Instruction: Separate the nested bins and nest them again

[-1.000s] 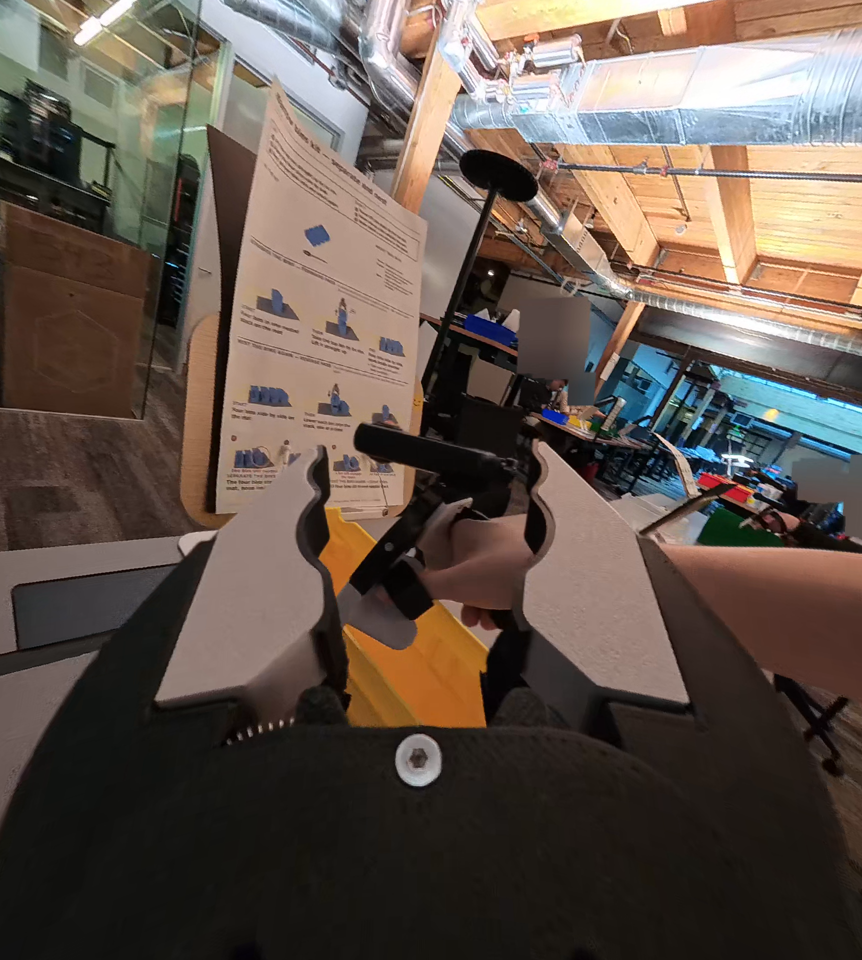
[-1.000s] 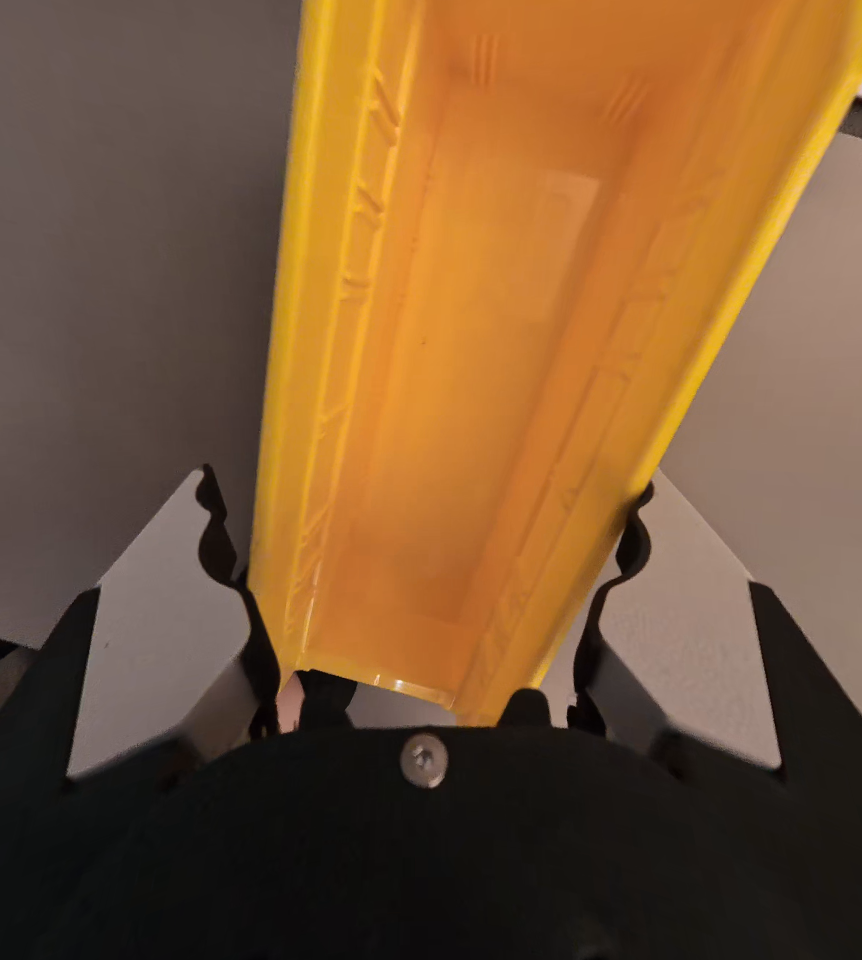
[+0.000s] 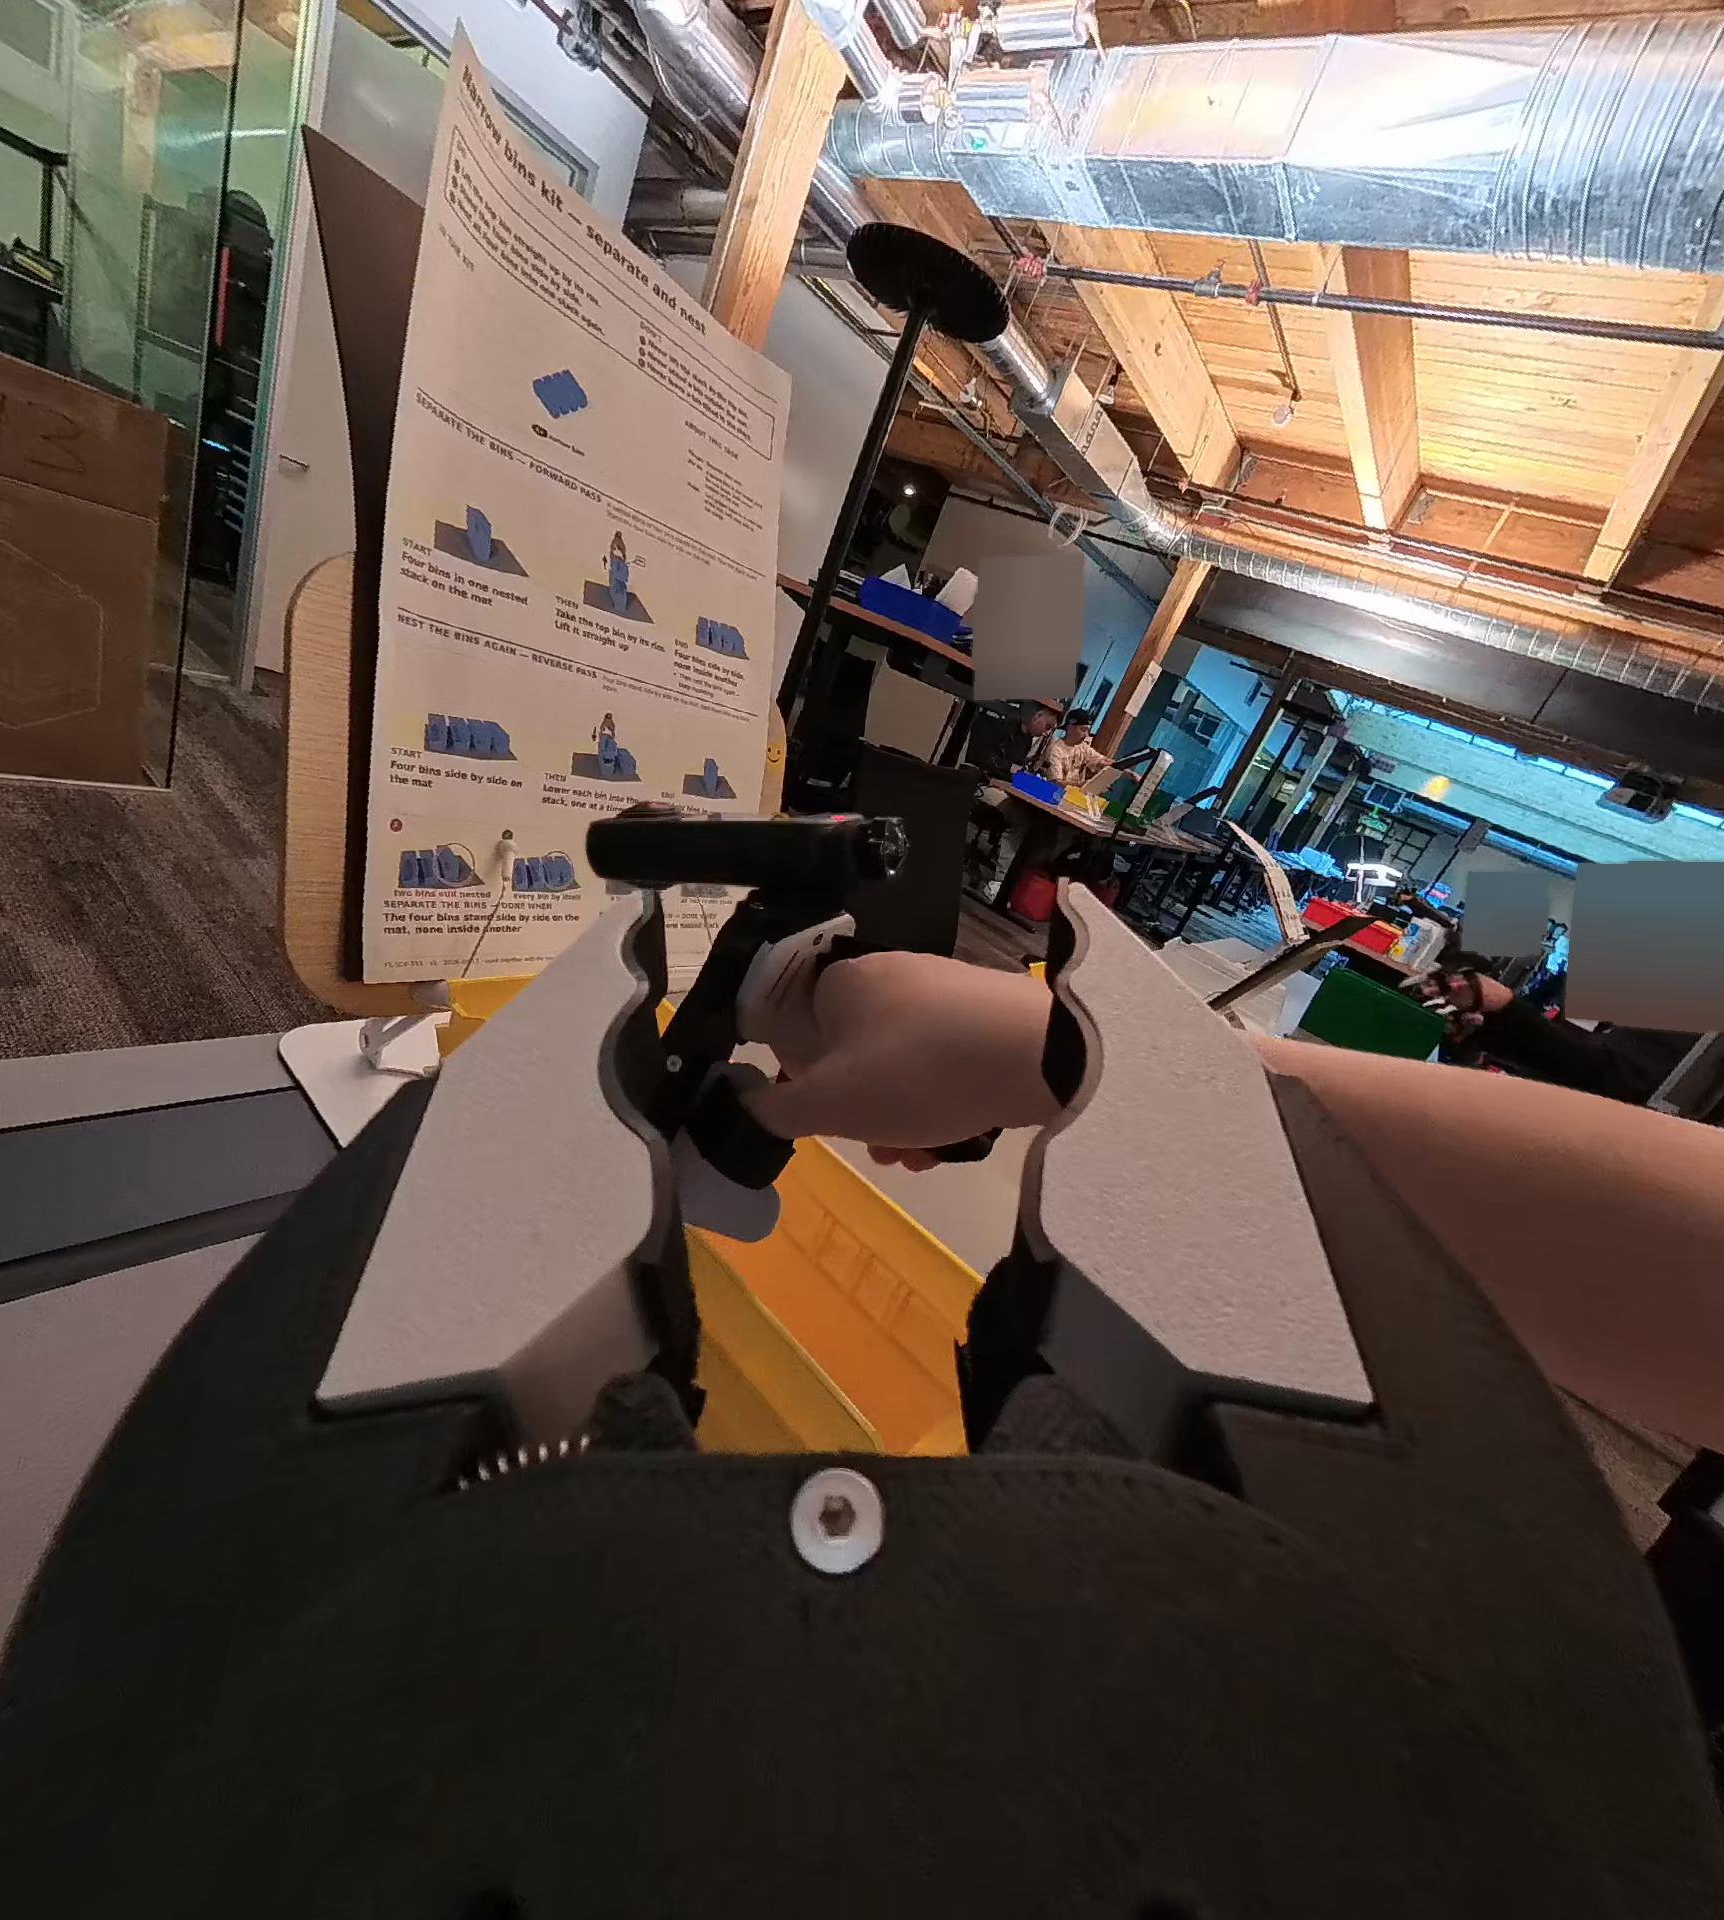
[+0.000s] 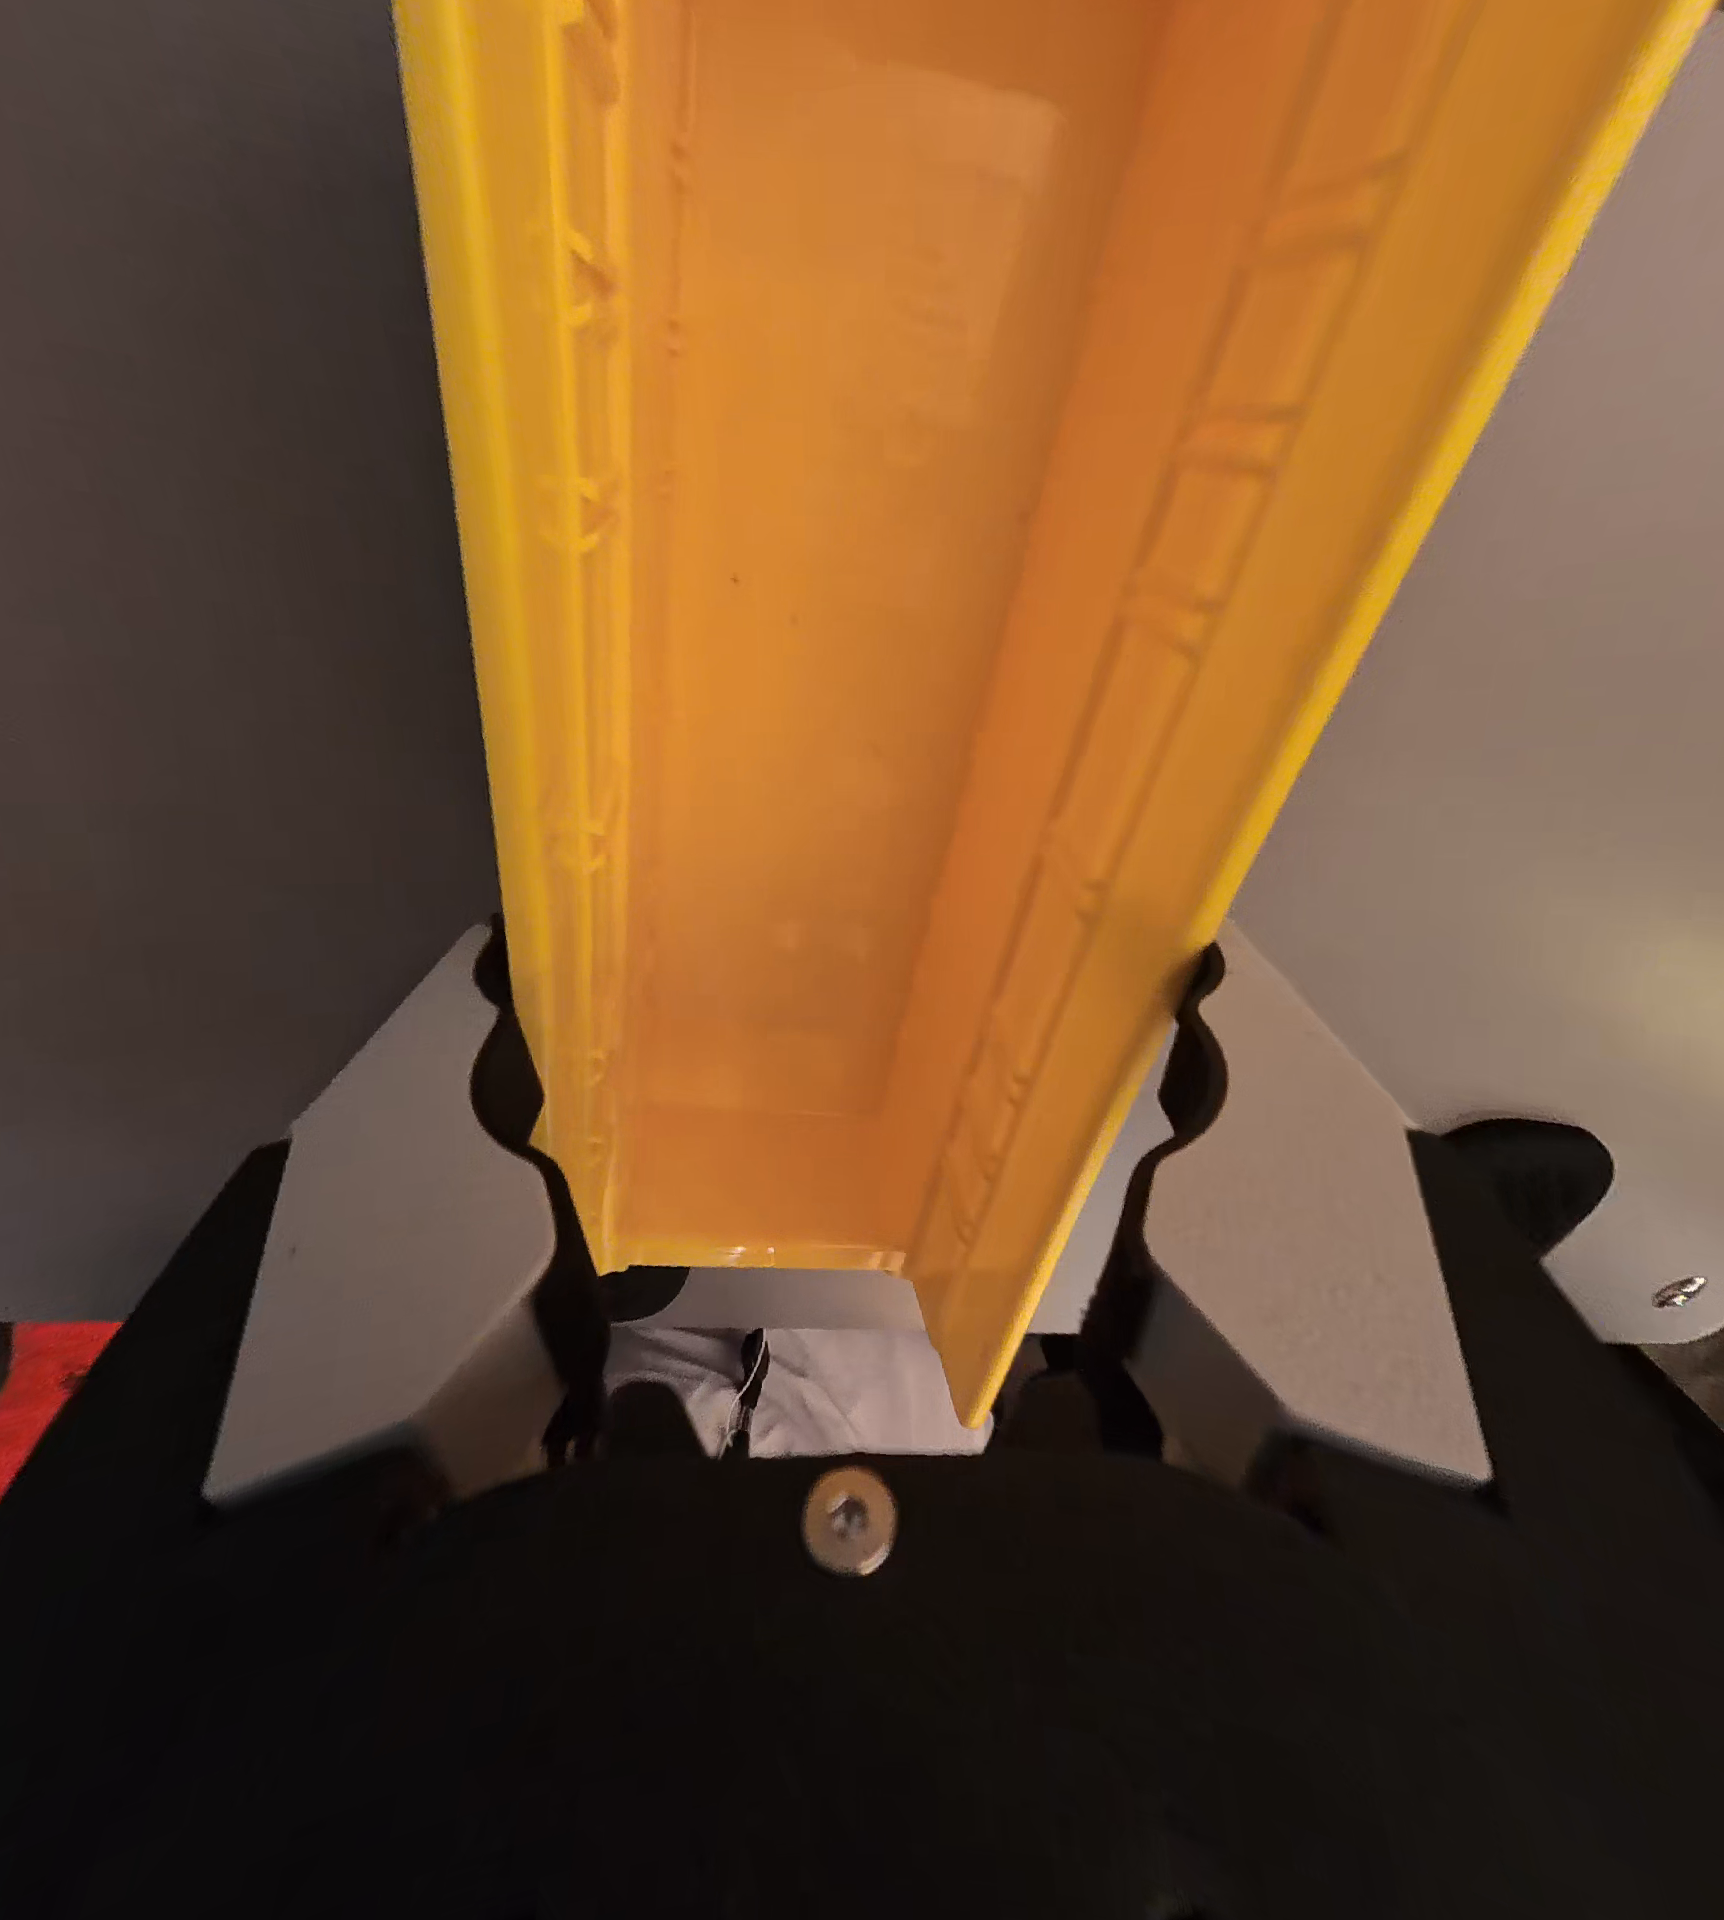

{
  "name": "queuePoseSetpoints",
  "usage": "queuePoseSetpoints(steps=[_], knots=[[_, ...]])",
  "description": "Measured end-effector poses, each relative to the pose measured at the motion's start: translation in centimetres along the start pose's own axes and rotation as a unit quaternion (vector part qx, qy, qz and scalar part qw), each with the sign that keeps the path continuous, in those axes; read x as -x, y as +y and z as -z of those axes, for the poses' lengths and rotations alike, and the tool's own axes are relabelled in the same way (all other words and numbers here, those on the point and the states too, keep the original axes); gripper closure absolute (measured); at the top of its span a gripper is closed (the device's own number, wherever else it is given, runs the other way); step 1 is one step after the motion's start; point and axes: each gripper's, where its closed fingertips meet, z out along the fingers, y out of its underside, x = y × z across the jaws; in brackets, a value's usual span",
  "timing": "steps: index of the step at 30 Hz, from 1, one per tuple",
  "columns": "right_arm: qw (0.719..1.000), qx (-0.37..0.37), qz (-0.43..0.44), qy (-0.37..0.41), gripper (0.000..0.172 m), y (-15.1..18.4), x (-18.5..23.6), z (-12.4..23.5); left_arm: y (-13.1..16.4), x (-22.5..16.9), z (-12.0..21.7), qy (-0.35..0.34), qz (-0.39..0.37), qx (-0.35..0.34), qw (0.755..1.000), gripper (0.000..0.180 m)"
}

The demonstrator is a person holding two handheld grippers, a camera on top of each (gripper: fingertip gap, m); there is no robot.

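1. Right wrist view: the right hand-held gripper (image 4: 847, 997) straddles the near end of the yellow bin (image 4: 837, 623), both pads touching its outer rims, so it grips the bin across its width above the grey tabletop (image 4: 162, 623).
2. Left hand-held gripper (image 3: 853, 966) is open and empty above the bin's near end.
3. Advice: squeeze evenly and lift the bin straight and level, so it doesn't jam.

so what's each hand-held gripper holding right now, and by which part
The right hand-held gripper clamps a yellow bin across its two long side walls, near the bin's close end. The left hand-held gripper is open and holds nothing.
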Motion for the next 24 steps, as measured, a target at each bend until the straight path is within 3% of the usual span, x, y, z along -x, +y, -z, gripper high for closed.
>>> queuePoseSetpoints(steps=[8, 24], knots=[[1.0, 0.006, -0.006, -0.004, 0.059, 0.0, 0.2, 0.3, 0.4, -0.3, -0.4, -0.002, -0.005, 0.01, 1.0, 0.108], [0.999, 0.042, -0.007, -0.028, 0.059, 1.2, 0.2, 0.7, 1.1, -0.8, -1.6, -0.009, -0.017, 0.03, 0.999, 0.108]])
